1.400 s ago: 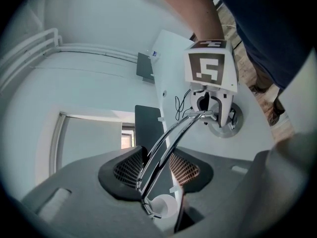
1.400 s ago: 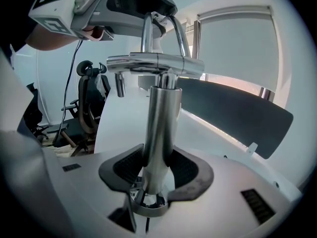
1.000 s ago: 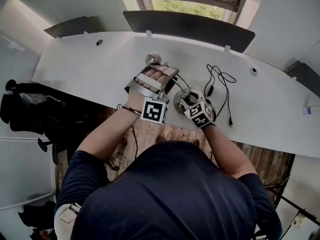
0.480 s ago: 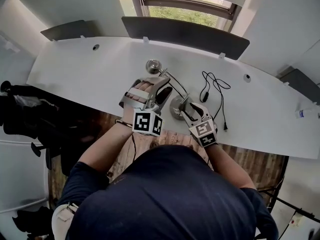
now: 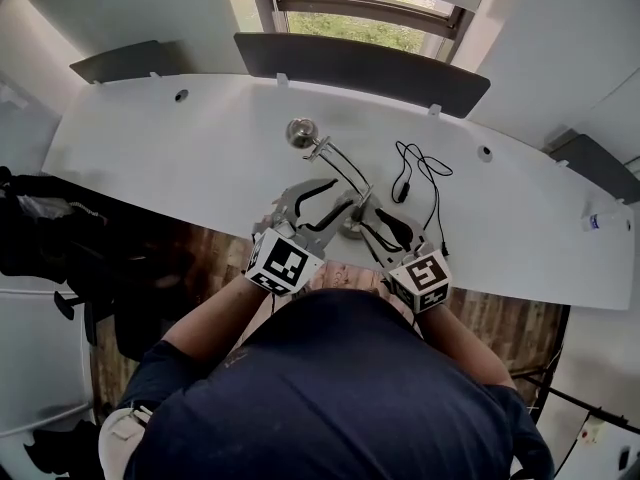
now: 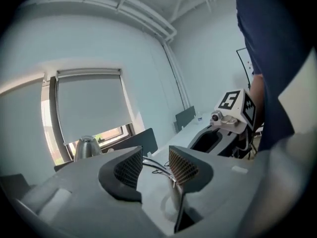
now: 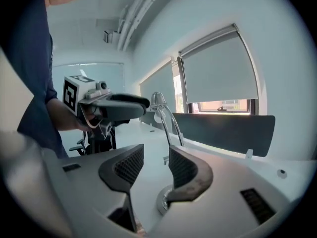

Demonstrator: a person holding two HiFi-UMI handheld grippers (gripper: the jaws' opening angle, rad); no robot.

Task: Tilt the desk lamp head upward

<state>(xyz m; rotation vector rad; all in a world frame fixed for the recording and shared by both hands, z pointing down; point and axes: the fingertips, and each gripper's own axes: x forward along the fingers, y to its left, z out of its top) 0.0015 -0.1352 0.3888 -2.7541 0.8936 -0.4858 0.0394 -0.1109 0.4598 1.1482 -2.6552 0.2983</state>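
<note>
The desk lamp stands on the white desk (image 5: 170,158). Its chrome head (image 5: 302,131) sits at the far end of thin rods (image 5: 338,166), and its round base (image 5: 351,229) is half hidden. My left gripper (image 5: 322,196) hangs open above the near part of the rods, touching nothing. In the left gripper view the lamp head (image 6: 86,148) is off to the left and the rods (image 6: 156,165) show beyond the gap. My right gripper (image 5: 382,226) hovers over the base, open; its jaws have just been closing a little with nothing between them. The base (image 7: 165,203) lies below its jaws.
A black cable (image 5: 425,173) lies coiled on the desk right of the lamp. A dark partition panel (image 5: 360,63) runs along the desk's far edge under the window. A small bottle (image 5: 598,221) stands at the far right. The desk's front edge is just under both grippers.
Both grippers have drawn back from the lamp toward the desk's front edge and risen. The left one has rolled over and no longer covers the rods near the head.
</note>
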